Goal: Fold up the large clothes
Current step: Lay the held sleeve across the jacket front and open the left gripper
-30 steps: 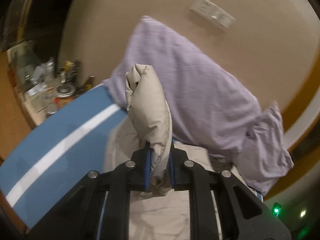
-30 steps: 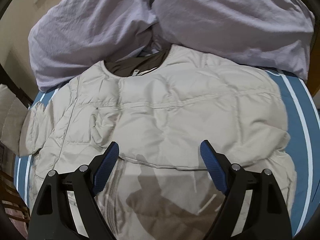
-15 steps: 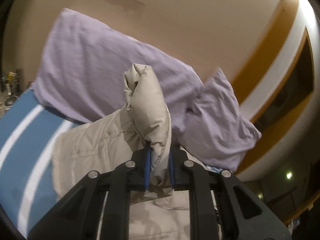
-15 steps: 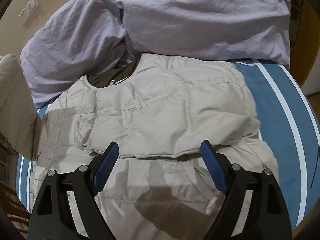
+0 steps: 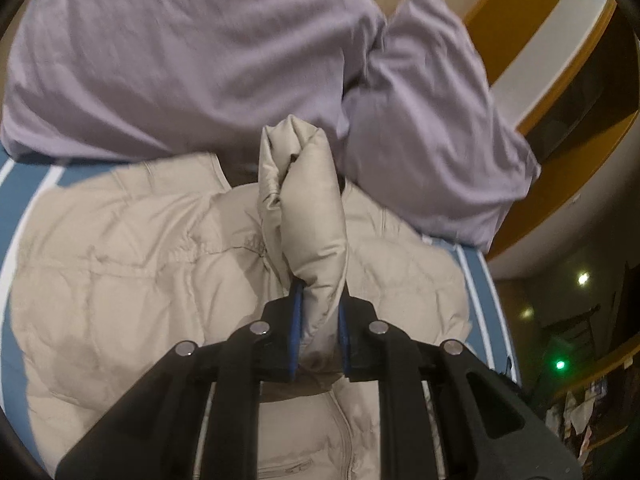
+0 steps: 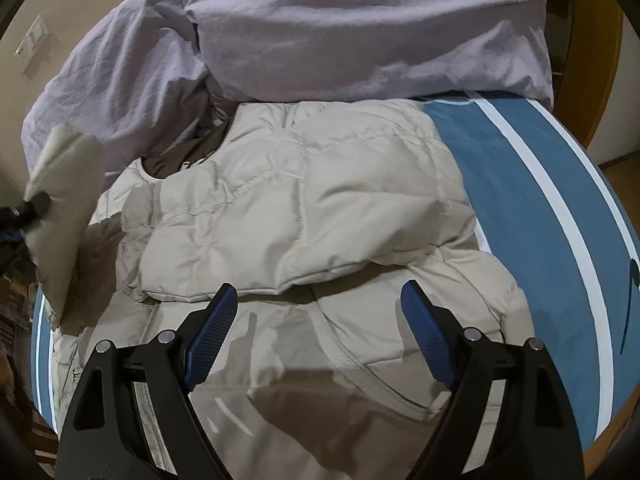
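Honestly, the risky bit is that puffy sleeve pinched in the left gripper. Its blue pads are squeezed tight on a thick wad of down, and slick shell fabric like that could squirt out of the pinch mid-swing, so the sleeve would flop down short of where it's meant to land. It could also drag the shoulder along and rumple the part that already looks folded.

The beige puffer jacket lies flat on the blue striped bedsheet, right ahead of and below both grippers. The collar end points away from them, up against the lilac pillows, and the hem end runs back underneath. So the long axis goes straight out along the fingers, collar far, hem near. The held sleeve stands up roughly along that same line, cuff end out past the fingertips.

The right gripper hangs over the lower jacket with its jaws spread wide, nothing between them. A bad drop there could snag the zipper side, which sits just under it.
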`<state>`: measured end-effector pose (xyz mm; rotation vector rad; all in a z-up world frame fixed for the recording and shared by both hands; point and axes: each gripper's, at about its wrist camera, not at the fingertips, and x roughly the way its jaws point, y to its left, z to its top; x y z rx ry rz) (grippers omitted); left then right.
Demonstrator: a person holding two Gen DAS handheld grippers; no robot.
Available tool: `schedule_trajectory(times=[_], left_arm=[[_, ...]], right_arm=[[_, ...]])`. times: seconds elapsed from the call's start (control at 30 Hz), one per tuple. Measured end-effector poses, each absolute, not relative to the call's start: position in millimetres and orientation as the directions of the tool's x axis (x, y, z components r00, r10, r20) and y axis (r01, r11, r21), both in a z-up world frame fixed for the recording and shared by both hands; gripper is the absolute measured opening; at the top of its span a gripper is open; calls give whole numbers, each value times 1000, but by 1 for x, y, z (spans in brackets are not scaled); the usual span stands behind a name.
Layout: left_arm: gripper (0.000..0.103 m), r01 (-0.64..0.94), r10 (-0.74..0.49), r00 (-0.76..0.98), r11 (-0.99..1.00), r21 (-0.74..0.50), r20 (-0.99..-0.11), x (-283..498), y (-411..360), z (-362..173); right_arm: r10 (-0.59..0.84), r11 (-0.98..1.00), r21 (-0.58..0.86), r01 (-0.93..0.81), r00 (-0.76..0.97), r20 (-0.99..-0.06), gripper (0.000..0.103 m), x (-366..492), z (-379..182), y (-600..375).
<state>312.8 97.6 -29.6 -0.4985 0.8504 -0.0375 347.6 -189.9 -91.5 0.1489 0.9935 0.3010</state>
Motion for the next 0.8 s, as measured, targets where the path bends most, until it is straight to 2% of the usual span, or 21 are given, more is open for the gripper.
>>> schedule_trajectory(times=[0.13, 0.17, 0.33, 0.5, 0.63, 0.8], left_arm=[[22, -149, -251, 629, 890, -431, -735, 317, 87, -40], [26, -140, -260, 630, 889, -436, -732, 317, 86, -39], [36, -112, -260, 667, 891, -439, -698, 319, 91, -22], [36, -164, -206, 664, 898, -409, -718, 329, 104, -26], [36, -202, -118, 632, 929, -310, -766, 344, 105, -46], [36, -212, -123, 571, 933, -291, -811, 362, 95, -78]], right_arm=[[305, 952, 256, -167, 504, -808, 85, 348, -96, -196], [303, 953, 254, -165, 504, -809, 85, 348, -97, -197], [296, 955, 255, -150, 508, -809, 85, 351, -97, -205], [296, 955, 256, -149, 515, -805, 85, 354, -96, -207], [293, 956, 245, -160, 518, -804, 85, 355, -95, -206], [280, 960, 225, -168, 524, -804, 85, 354, -96, -209]])
